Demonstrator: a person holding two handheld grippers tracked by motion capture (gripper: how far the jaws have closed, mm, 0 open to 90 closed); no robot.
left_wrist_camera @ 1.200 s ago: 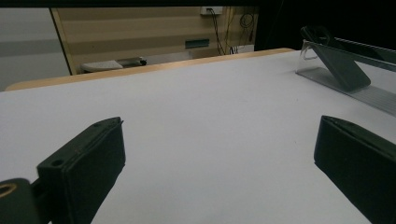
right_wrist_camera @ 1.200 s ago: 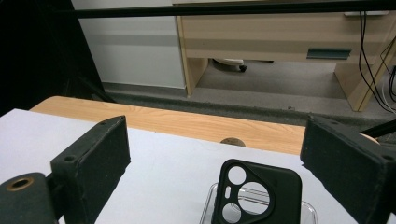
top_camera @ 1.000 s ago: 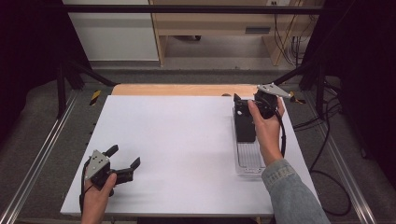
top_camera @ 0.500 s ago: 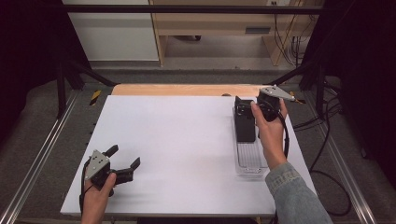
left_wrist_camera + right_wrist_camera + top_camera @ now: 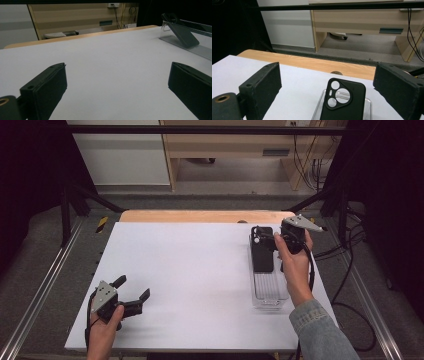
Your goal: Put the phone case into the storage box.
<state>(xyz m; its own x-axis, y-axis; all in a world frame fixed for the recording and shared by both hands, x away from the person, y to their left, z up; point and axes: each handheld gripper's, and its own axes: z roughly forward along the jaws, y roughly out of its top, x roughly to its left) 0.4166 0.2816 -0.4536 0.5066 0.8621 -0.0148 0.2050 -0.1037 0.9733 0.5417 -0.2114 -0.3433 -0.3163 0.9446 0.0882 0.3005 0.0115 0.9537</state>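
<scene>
Phone case [image 5: 342,100], black, leans tilted in a clear tray [image 5: 269,290] at the far right of the white table [image 5: 200,270], camera cutouts at its raised far end. Right gripper [image 5: 265,237] hangs over the tray's far end, jaws spread wide on either side of the case and not touching it; the right gripper view shows clear space between each jaw and the case edges. Left gripper [image 5: 132,292] rests at the near left of the table, jaws apart with nothing between them, well apart from the tray. Beyond the table's wooden far edge [image 5: 200,216] stands a wooden desk [image 5: 240,145].
</scene>
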